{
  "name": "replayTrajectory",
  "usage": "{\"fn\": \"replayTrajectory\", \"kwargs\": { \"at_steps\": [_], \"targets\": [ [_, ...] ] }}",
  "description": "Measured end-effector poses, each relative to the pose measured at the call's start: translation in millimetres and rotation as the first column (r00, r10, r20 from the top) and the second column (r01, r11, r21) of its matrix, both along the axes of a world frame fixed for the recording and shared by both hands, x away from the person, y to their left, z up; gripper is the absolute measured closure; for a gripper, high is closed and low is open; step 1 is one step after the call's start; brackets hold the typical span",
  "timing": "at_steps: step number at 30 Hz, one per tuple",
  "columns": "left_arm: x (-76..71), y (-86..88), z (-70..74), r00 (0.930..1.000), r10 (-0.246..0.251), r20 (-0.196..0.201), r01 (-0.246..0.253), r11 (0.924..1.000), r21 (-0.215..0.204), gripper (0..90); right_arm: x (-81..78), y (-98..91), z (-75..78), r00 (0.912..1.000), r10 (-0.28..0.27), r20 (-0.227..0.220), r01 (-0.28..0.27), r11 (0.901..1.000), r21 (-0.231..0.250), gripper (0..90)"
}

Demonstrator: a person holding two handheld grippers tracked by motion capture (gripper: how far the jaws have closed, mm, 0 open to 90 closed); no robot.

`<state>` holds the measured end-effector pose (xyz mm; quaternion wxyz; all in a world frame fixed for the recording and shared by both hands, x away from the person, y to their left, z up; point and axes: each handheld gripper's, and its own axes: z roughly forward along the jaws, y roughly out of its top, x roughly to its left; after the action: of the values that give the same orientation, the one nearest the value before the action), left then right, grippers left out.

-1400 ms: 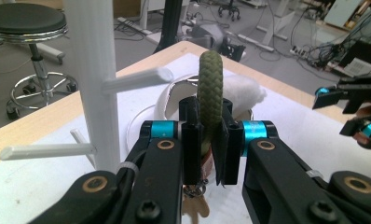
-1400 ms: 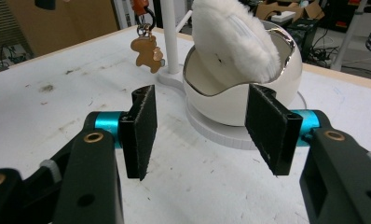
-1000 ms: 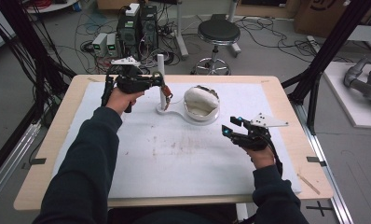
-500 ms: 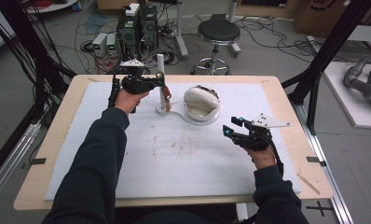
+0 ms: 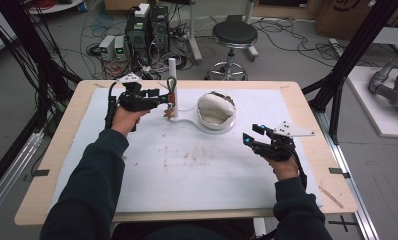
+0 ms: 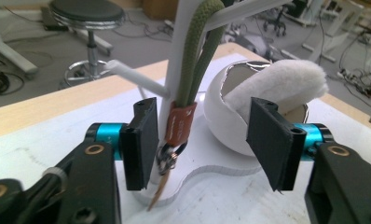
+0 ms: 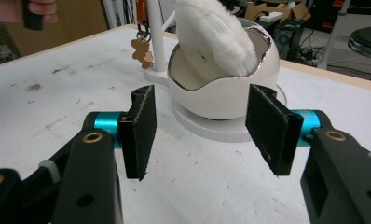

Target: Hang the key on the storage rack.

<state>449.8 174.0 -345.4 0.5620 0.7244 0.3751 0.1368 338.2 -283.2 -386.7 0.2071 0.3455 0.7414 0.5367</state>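
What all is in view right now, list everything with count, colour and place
white mat: one, white with smudges, covers the wooden table
stand: one, white post with pegs on a flat base, far centre of mat
key strap: one, green cord with orange tab, hangs from a peg on the stand
charm: one, brown, dangles at the strap's lower end
egg-shaped bowl: one, white, on the stand's base, right of the post
fluffy pad: one, white, sticks out of the bowl
stool: one, black seat, floor beyond the table
left claw: one, black, open around the strap's tab
right claw: one, black, open, over the mat near the bowl
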Motion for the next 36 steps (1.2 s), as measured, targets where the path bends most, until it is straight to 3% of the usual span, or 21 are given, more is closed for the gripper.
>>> {"fn": "replayTrajectory", "kwargs": {
  "at_steps": [4,6,9,14,18,23,27,36],
  "targets": [
    [-19.5,12.6,-2.7,0.9985,0.036,0.042,-0.035,0.9991,-0.022,28.4,-0.6,-0.8,0.0,0.9995,-0.022,0.023,0.023,0.9989,-0.041,38.9],
    [-30.4,17.0,-4.7,0.9940,0.051,0.096,-0.049,0.9986,-0.017,20.0,-0.2,-1.8,-0.4,0.9986,-0.041,0.034,0.043,0.9971,-0.063,36.6],
    [-48.5,25.9,-8.5,0.9856,0.069,0.155,-0.065,0.9975,-0.028,20.0,1.1,-4.1,-1.1,0.9976,-0.063,0.030,0.065,0.9953,-0.072,31.1],
    [-74.3,38.8,-24.6,0.9741,0.075,0.214,-0.074,0.9972,-0.012,20.0,1.1,-7.4,-4.2,0.9966,-0.078,0.027,0.081,0.9886,-0.127,26.3],
    [-84.9,46.0,-38.3,0.9733,0.090,0.211,-0.092,0.9957,0.001,20.0,3.5,-12.4,-8.6,0.9959,-0.090,0.012,0.091,0.9858,-0.141,22.7],
    [-96.0,46.3,-46.6,0.9675,0.108,0.229,-0.116,0.9931,0.021,20.0,2.5,-18.5,-10.8,0.9956,-0.094,-0.001,0.092,0.9834,-0.157,22.1],
    [-102.2,45.8,-53.6,0.9682,0.113,0.223,-0.124,0.9916,0.036,20.0,1.0,-24.8,-11.0,0.9944,-0.105,0.000,0.104,0.9833,-0.150,22.1],
    [-108.1,53.4,-56.8,0.9665,0.130,0.221,-0.135,0.9908,0.010,20.0,-0.5,-37.0,-11.7,0.9907,-0.136,0.002,0.134,0.9779,-0.160,22.1]
  ]
}}
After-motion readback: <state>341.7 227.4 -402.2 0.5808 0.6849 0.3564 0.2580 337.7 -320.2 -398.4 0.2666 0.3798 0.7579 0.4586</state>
